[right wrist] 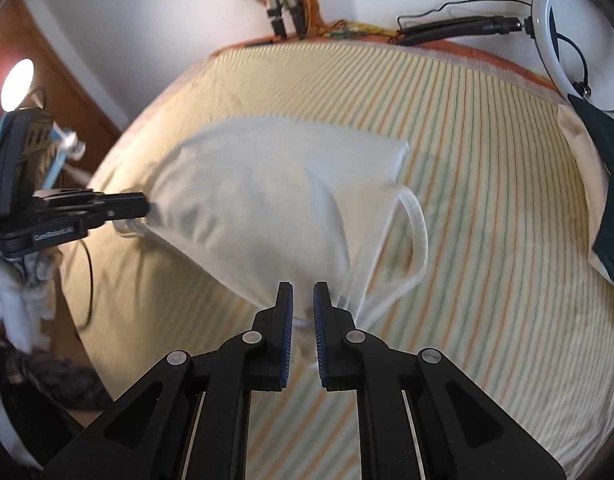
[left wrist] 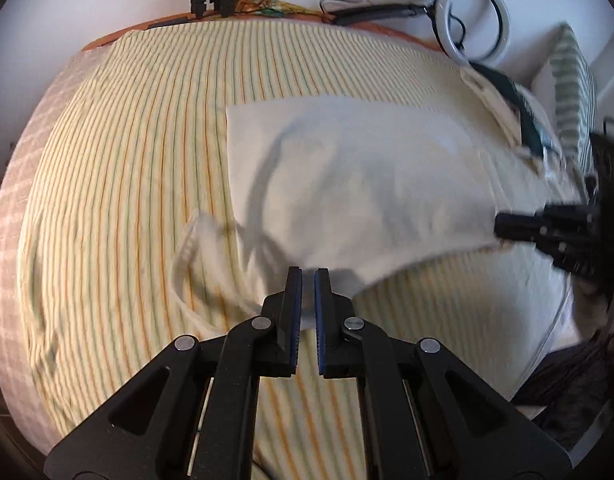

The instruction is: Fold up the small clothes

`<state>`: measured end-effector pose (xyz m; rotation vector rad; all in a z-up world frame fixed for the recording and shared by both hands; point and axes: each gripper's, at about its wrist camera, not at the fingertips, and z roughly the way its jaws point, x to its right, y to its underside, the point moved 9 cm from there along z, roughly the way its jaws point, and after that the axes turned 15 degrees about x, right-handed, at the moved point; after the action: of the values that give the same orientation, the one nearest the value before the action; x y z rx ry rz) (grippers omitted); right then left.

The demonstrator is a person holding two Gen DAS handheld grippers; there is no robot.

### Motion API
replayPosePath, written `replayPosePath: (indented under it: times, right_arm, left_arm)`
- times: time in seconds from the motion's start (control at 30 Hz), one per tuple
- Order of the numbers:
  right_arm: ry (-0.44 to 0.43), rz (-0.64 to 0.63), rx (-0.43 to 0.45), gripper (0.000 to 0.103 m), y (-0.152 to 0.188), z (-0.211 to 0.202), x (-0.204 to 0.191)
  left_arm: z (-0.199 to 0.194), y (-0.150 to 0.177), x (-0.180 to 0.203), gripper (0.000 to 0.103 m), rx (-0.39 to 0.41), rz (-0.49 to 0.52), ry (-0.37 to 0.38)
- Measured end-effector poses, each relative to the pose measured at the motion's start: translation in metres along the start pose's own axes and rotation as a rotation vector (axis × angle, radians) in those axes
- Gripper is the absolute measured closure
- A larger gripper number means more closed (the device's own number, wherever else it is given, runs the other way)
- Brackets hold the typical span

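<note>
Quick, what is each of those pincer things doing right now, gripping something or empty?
Left hand-held gripper: closed on the white garment.
Right hand-held gripper: closed on the same garment, at another edge.

Left gripper (left wrist: 308,276) and right gripper (right wrist: 303,292): matte black linkage bodies, silver round pivot screws, triangular cut-outs in the outer arms. Finger pads (left wrist: 295,316) are blue and ribbed. White lettering marks one gripper's side, unreadable.
</note>
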<state>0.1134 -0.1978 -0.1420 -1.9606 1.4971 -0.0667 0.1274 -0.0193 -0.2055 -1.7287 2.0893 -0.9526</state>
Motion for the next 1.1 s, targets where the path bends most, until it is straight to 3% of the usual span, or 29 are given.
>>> replayPosePath:
  times: [0.2, 0.3, 0.37, 0.5, 0.67, 0.7, 0.8, 0.87, 1.0, 1.1]
  right_arm:
    - [0.012, -0.048, -0.014, 0.094, 0.022, -0.021, 0.002]
    - [-0.019, 0.011, 0.032, 0.091, 0.017, -0.039, 0.004]
    - [-0.038, 0.048, 0.066, 0.083, 0.010, -0.047, 0.007]
    - [0.000, 0.107, 0.087, 0.083, 0.004, -0.048, 0.021]
    - [0.018, 0.120, 0.041, 0.083, 0.016, -0.038, 0.022]
    - [0.010, 0.108, 0.019, 0.083, 0.022, -0.034, 0.018]
    - [-0.094, 0.126, -0.045, 0.082, 0.037, -0.026, -0.004]
    - [-0.110, 0.091, -0.076, 0.082, 0.045, -0.024, -0.014]
    - [-0.100, 0.013, -0.088, 0.082, 0.050, -0.025, -0.019]
    - [-0.119, 0.035, -0.049, 0.082, 0.039, -0.034, -0.013]
  left_arm:
    - [-0.024, 0.024, 0.003, 0.101, 0.022, 0.032, -0.011]
    - [-0.033, 0.014, 0.004, 0.101, 0.079, 0.040, -0.034]
    - [-0.034, 0.007, 0.003, 0.101, 0.109, 0.043, -0.054]
    - [-0.023, 0.009, -0.004, 0.101, 0.084, 0.056, -0.083]
    - [-0.015, 0.025, -0.014, 0.101, 0.049, 0.024, -0.077]
    - [-0.016, 0.026, -0.015, 0.096, 0.052, 0.038, -0.087]
    - [-0.020, 0.031, -0.023, 0.091, 0.053, 0.064, -0.122]
    - [-0.019, 0.039, -0.033, 0.091, 0.028, 0.113, -0.184]
    - [-0.027, 0.044, -0.044, 0.090, 0.038, 0.095, -0.182]
    - [-0.035, 0.039, -0.047, 0.090, 0.064, 0.081, -0.188]
